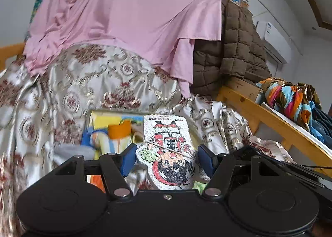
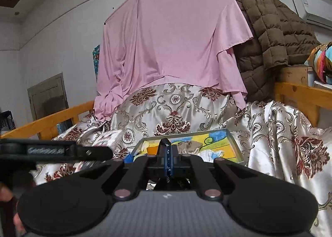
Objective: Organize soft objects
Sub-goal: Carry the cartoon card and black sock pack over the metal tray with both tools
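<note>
Left wrist view: the left gripper [image 1: 166,159] is seen with its blue pads [image 1: 127,159] pressed on either side of a flat cartoon-printed cushion [image 1: 169,150], held just ahead of the camera. Beyond it a colourful tray [image 1: 97,117] lies on patterned satin bedding [image 1: 87,83]. Right wrist view: the right gripper [image 2: 167,160] is fully closed on nothing, the tray [image 2: 233,143] just ahead.

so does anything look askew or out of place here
The cartoon-figure soft toy sits upside down between the left tool's blue pads. The pink sheet hangs lopsided, clipped up at a wall wire.
</note>
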Demonstrator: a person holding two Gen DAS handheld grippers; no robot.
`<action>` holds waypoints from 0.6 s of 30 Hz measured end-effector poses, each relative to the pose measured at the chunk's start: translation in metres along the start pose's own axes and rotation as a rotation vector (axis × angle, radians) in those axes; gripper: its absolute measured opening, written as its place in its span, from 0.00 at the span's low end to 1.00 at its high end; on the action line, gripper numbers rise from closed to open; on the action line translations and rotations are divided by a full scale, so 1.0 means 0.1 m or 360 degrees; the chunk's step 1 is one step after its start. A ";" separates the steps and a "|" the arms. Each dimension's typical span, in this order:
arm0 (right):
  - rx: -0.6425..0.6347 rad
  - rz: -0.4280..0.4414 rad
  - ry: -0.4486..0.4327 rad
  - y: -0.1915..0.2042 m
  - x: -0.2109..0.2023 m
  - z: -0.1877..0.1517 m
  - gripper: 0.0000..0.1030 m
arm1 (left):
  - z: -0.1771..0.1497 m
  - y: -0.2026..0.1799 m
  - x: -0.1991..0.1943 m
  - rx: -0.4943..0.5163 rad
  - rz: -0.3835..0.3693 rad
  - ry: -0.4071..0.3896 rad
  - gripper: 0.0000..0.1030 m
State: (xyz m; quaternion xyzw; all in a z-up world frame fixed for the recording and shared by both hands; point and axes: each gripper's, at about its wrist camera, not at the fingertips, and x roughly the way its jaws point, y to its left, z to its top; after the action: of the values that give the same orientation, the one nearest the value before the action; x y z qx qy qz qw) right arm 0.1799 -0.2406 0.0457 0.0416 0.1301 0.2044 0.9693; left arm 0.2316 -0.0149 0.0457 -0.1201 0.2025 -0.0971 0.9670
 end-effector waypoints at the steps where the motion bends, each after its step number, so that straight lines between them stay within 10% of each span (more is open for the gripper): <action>1: -0.0007 -0.0006 0.0001 -0.01 0.01 0.02 0.03 | 0.04 0.01 0.05 0.0013 -0.0009 -0.0011 0.64; 18: -0.0040 0.0002 0.0057 -0.27 1.14 0.74 0.03 | 0.45 0.91 1.39 -0.0194 0.0132 -0.0122 0.64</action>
State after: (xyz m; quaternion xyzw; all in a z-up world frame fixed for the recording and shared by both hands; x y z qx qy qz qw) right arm 0.3106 -0.2211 0.0864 0.0257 0.1447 0.2073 0.9672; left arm 0.3876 0.0473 0.0101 -0.1740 0.1756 -0.0398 0.9682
